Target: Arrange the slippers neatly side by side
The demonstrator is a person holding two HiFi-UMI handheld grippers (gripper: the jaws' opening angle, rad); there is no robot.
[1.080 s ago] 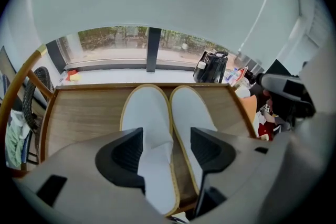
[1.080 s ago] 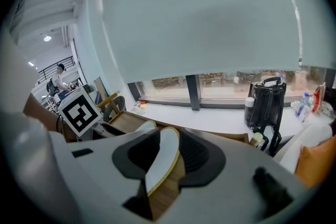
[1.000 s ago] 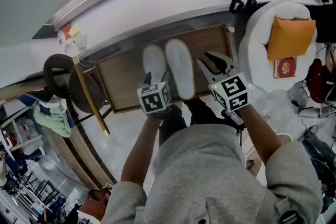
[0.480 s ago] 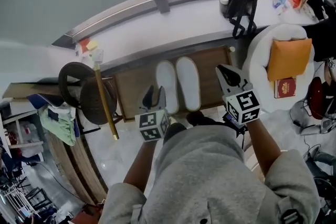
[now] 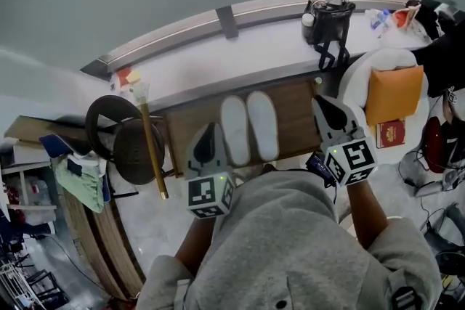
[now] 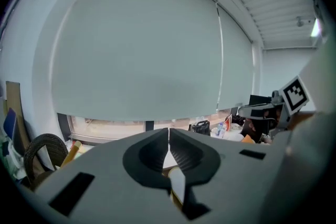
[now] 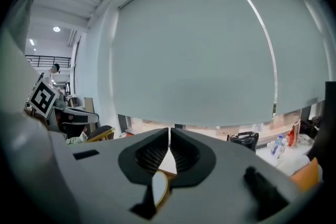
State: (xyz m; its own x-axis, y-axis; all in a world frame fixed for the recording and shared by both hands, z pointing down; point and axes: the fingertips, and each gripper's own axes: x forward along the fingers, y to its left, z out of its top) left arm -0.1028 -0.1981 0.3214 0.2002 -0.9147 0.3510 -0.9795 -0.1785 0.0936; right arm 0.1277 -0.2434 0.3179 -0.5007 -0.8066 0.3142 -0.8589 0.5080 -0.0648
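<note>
Right, furthest out from my left claw [image 5: 209, 138] on its left side, a dark round stool [image 5: 116, 134] stands on the floor with a long yellow stick [image 5: 151, 149] leaning across it. The left claw itself is seen over the near left part of the low brown wooden bench [image 5: 294, 112]. In the left gripper view its jaws have just been closing and now meet tip to tip, with nothing clamped between them, pointing out toward the pale window blind [image 6: 142, 55].

Just to the right of that claw, between my two claws, the pair of white fabric slippers [image 5: 234, 131] lies on the bench. They sit side by side, toes away from me, long edges close together and roughly parallel. Neither claw touches them.

Further right, the right claw [image 5: 323, 107] is seen over the bench's right end, clear of the slippers. Its jaws too have just been closing, and the right gripper view shows them pressed together on nothing. Beyond the right claw, on its right, a white round armchair [image 5: 352, 83] carries an orange cushion [image 5: 392, 94] and a small red book [image 5: 391, 133]. A black bag [image 5: 328, 18] rests on the white sill ahead of this claw.
</note>
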